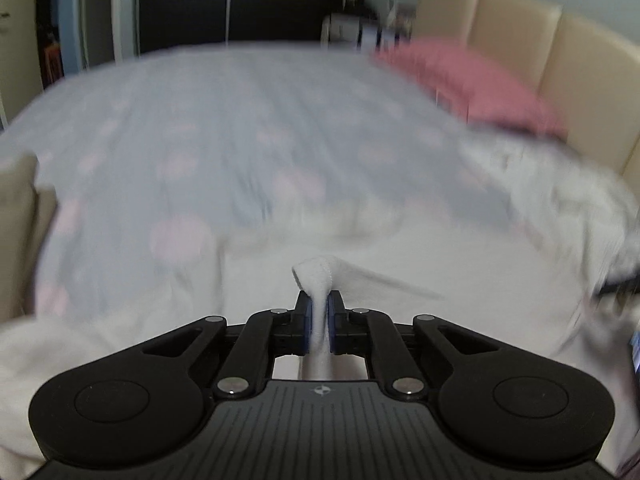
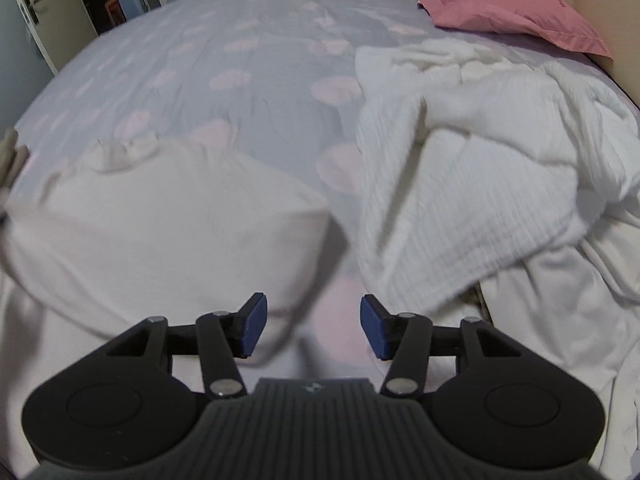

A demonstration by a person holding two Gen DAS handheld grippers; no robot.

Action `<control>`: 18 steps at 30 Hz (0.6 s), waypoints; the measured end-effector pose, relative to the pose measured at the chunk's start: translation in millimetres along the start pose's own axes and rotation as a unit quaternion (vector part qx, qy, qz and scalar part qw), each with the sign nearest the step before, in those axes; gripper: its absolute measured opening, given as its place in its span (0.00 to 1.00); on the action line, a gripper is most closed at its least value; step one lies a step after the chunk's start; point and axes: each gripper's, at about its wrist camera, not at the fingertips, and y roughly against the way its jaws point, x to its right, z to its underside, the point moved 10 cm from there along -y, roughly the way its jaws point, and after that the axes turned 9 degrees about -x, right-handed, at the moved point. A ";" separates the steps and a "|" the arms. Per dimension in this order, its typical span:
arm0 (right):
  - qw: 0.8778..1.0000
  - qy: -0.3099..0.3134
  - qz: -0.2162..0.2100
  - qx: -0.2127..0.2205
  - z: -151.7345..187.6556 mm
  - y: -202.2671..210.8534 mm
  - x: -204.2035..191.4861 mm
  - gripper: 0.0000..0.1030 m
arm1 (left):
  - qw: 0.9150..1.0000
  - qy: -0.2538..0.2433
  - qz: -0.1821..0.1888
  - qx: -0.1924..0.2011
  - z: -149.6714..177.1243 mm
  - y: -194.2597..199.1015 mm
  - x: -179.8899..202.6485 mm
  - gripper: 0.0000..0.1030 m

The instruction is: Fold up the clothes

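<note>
The left claw (image 1: 319, 316) is clamped on a bunched edge of the cream garment (image 1: 400, 248), which spreads ahead of it over the bed (image 1: 240, 120). The right claw (image 2: 313, 330) stands apart and empty, just above the garment's near edge, so it looks better placed to grip next.

Home bedroom. Bed (image 2: 248, 92) fills both views, covered in a pale blue-grey sheet with pink blotchy print. Pink pillow (image 2: 500, 4) at the bed's far right corner, against a beige padded headboard (image 1: 516, 28) made of upright panels. White clothes and textured white fabric (image 2: 480, 184) heaped on the bed's right side, a smoother cream piece (image 2: 160, 220) on its near left. Beyond the bed's far left edge, a cream door with lever handle (image 2: 32, 4). Behind the bed's far edge, dark wardrobe-like fronts (image 1: 240, 4) and a blurred cluttered stand beside the headboard.
</note>
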 end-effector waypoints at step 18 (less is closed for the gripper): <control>0.983 0.178 -0.003 0.040 -8.4 -22.8 -80.6 0.39 | 0.995 0.070 -0.066 0.033 -19.5 26.9 -73.3 0.06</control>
